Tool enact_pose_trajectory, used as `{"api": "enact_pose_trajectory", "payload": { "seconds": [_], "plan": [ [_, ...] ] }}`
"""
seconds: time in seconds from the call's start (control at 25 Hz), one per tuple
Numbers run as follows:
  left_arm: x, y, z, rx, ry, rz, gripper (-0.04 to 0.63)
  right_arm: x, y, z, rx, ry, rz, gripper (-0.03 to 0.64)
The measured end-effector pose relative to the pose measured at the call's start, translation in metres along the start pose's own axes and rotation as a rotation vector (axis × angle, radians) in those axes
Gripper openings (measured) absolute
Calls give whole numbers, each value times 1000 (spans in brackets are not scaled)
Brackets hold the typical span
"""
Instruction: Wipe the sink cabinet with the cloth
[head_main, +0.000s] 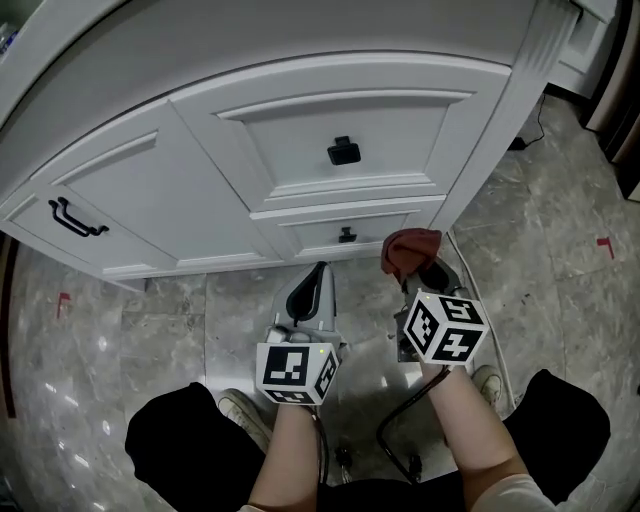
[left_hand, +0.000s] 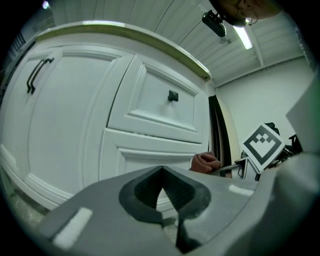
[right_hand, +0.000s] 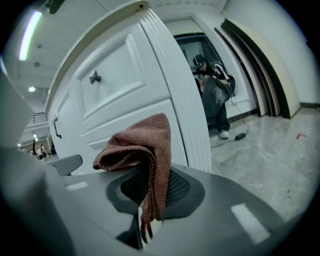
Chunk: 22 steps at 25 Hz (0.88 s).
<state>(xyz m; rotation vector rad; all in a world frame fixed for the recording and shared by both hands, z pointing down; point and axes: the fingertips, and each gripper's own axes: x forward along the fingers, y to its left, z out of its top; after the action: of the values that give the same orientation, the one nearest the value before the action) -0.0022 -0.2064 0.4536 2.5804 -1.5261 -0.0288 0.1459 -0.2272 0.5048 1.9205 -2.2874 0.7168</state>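
The white sink cabinet (head_main: 300, 130) fills the upper half of the head view, with drawer fronts and a door. My right gripper (head_main: 415, 268) is shut on a reddish-brown cloth (head_main: 410, 250), held low near the cabinet's bottom right corner by the lower drawer. In the right gripper view the cloth (right_hand: 145, 150) is folded and pinched between the jaws of the right gripper (right_hand: 147, 200), a corner hanging down. My left gripper (head_main: 312, 290) is beside it to the left, shut with nothing in it. The left gripper view shows the left gripper (left_hand: 165, 200) before the cabinet front (left_hand: 100, 125), with the cloth (left_hand: 205, 161) at right.
Black knobs (head_main: 344, 151) sit on the drawers and a black bar handle (head_main: 75, 218) on the left door. Grey marble floor (head_main: 540, 250) lies around the cabinet. A black cable (head_main: 400, 440) trails by the knees. A person (right_hand: 215, 95) stands in a far doorway.
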Motion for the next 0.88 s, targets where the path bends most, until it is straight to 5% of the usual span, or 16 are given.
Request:
{"api": "enact_pose_trajectory", "payload": {
  "seconds": [0.28, 0.88],
  "plan": [
    [-63, -36, 82, 98, -144, -18, 0, -88, 52, 57, -210, -192, 24, 78],
    [-201, -118, 145, 182, -239, -47, 0, -247, 106, 61, -240, -293, 69, 78]
  ]
}}
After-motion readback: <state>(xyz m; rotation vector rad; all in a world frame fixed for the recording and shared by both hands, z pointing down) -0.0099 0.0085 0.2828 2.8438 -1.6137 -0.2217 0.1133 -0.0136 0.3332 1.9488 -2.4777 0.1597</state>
